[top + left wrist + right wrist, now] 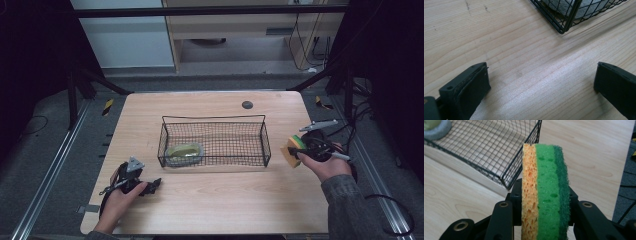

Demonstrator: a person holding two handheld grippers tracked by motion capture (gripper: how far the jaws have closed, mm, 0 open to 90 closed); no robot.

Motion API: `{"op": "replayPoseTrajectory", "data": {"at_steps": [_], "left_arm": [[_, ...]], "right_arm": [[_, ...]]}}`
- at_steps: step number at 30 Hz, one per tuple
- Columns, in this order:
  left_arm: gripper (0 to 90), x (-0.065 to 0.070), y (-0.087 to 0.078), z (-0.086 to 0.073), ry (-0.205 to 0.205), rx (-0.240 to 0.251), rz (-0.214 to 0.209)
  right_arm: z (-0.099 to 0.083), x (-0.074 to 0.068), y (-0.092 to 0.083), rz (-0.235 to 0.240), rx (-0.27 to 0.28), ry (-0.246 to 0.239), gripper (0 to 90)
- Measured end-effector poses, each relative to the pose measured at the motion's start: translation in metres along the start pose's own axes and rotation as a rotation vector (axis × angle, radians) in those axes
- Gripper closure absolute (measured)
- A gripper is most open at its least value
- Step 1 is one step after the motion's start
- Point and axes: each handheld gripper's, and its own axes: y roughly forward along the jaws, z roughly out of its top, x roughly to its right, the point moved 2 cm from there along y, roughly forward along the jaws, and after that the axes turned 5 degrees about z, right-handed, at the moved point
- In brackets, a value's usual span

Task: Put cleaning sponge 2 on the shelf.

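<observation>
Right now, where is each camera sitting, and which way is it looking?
High view: above the person's side, looking forward and down at the table; forearms, left gripper and right gripper show.
Left gripper view: rides the left gripper, facing the tabletop and a basket corner; its jaws stand apart.
Right gripper view: rides the right gripper, facing the sponge its jaws squeeze.
Shared: both gripper views see the wire basket.

From overhead at the person's side, the high view looks forward and down across the whole table (pixel 210 200). The left gripper view skims close over bare wood toward a corner of the wire basket (pixel 564 23). The right gripper view, equally close, shares that basket's opposite end.
</observation>
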Motion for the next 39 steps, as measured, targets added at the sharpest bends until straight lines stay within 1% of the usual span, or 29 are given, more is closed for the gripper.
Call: {"op": "replayPoseTrajectory", "data": {"at_steps": [1, 6, 8, 9, 11, 16, 18, 20, 21, 23, 24, 28, 33, 34, 39], "left_arm": [[0.0, 0.0, 0.0, 0.0, 0.0, 0.0, -0.001], [0.0, 0.0, 0.0, 0.0, -0.002, 0.002, 0.0], [0.0, 0.0, 0.001, 0.001, -0.007, 0.003, 0.002], [0.0, 0.0, 0.001, 0.001, -0.008, 0.003, 0.004], [0.0, 0.001, 0.001, 0.001, -0.01, 0.003, 0.006], [0.0, 0.001, 0.001, 0.001, -0.013, 0.003, 0.008], [0.0, 0.001, 0.001, 0.001, -0.015, 0.003, 0.008], [0.0, 0.0, 0.002, 0.002, -0.016, 0.0, 0.015], [0.0, -0.001, 0.003, 0.003, -0.018, 0.0, 0.014], [0.0, -0.001, 0.003, 0.003, -0.02, 0.002, 0.012], [0.0, -0.001, 0.003, 0.003, -0.016, 0.002, 0.01], [0.0, -0.001, 0.002, 0.002, -0.014, 0.002, 0.009], [0.0, -0.002, 0.002, 0.002, -0.012, 0.0, 0.006], [0.0, -0.002, 0.002, 0.003, -0.01, -0.003, 0.005], [0.0, -0.002, 0.003, 0.003, -0.013, -0.005, 0.007]], "right_arm": [[0.0, 0.0, 0.0, 0.0, 0.0, 0.0, 63.9], [0.014, 0.005, -0.004, -0.007, 0.019, -0.02, 63.9], [0.021, 0.006, -0.006, -0.009, 0.029, -0.029, 63.9], [0.021, 0.006, -0.006, -0.009, 0.029, -0.029, 63.9], [0.026, 0.006, -0.009, -0.017, 0.038, -0.035, 63.9], [0.043, -0.003, -0.018, -0.047, 0.055, -0.064, 63.9], [0.049, -0.007, -0.019, -0.056, 0.057, -0.074, 63.9], [0.053, -0.01, -0.017, -0.068, 0.054, -0.074, 63.9], [0.056, -0.012, -0.015, -0.08, 0.052, -0.072, 63.9], [0.059, -0.015, -0.014, -0.09, 0.055, -0.07, 63.9], [0.064, -0.02, -0.014, -0.093, 0.071, -0.071, 63.9], [0.071, -0.025, -0.012, -0.09, 0.089, -0.075, 63.9], [0.08, -0.032, 0.0, -0.078, 0.078, -0.095, 63.9], [0.082, -0.034, 0.004, -0.074, 0.069, -0.108, 63.9], [0.088, -0.038, 0.009, -0.064, 0.068, -0.125, 63.9]]}}
